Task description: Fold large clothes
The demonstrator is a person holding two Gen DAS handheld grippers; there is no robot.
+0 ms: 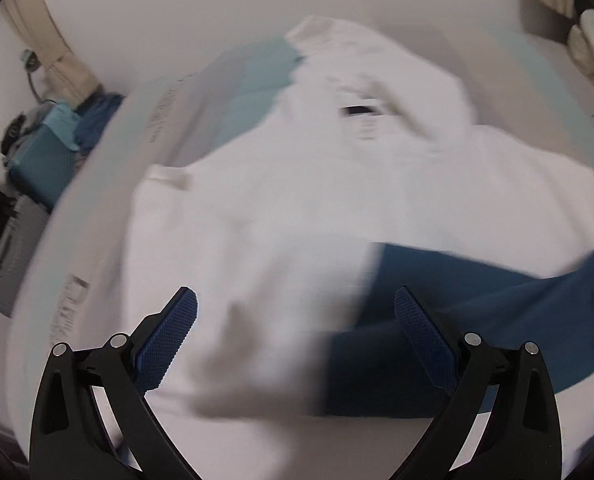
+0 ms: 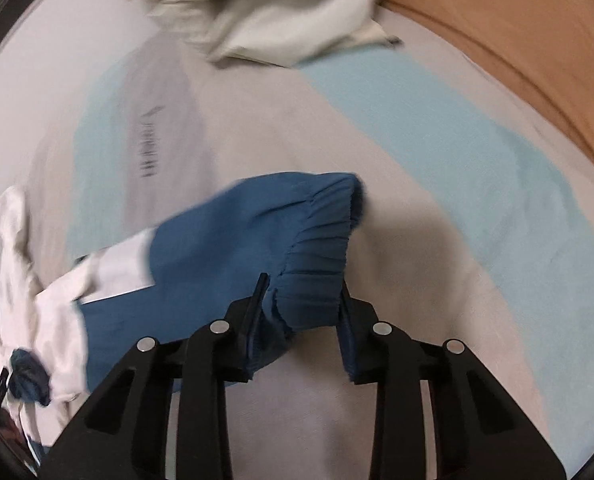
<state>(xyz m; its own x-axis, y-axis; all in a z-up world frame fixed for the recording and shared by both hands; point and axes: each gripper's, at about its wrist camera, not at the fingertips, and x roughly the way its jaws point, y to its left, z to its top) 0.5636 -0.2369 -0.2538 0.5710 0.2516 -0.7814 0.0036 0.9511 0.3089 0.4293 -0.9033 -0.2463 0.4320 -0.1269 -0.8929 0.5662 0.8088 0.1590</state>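
Observation:
A large white garment with blue sleeves [image 1: 305,208] lies spread on a bed; its collar with a label is at the far side. One blue sleeve [image 1: 477,320] crosses the lower right of the left wrist view. My left gripper [image 1: 297,312] is open above the white body, holding nothing. In the right wrist view my right gripper [image 2: 303,292] is partly closed around the ribbed cuff of a blue sleeve [image 2: 313,276], which sits between its fingers above the bedsheet. The white body [image 2: 49,320] trails off to the left.
The bedsheet [image 2: 437,152] has grey and light blue stripes. A beige folded cloth [image 2: 281,16] lies at the far end, next to a tan headboard [image 2: 537,60]. Left of the bed are a teal box [image 1: 45,160] and dark items on the floor.

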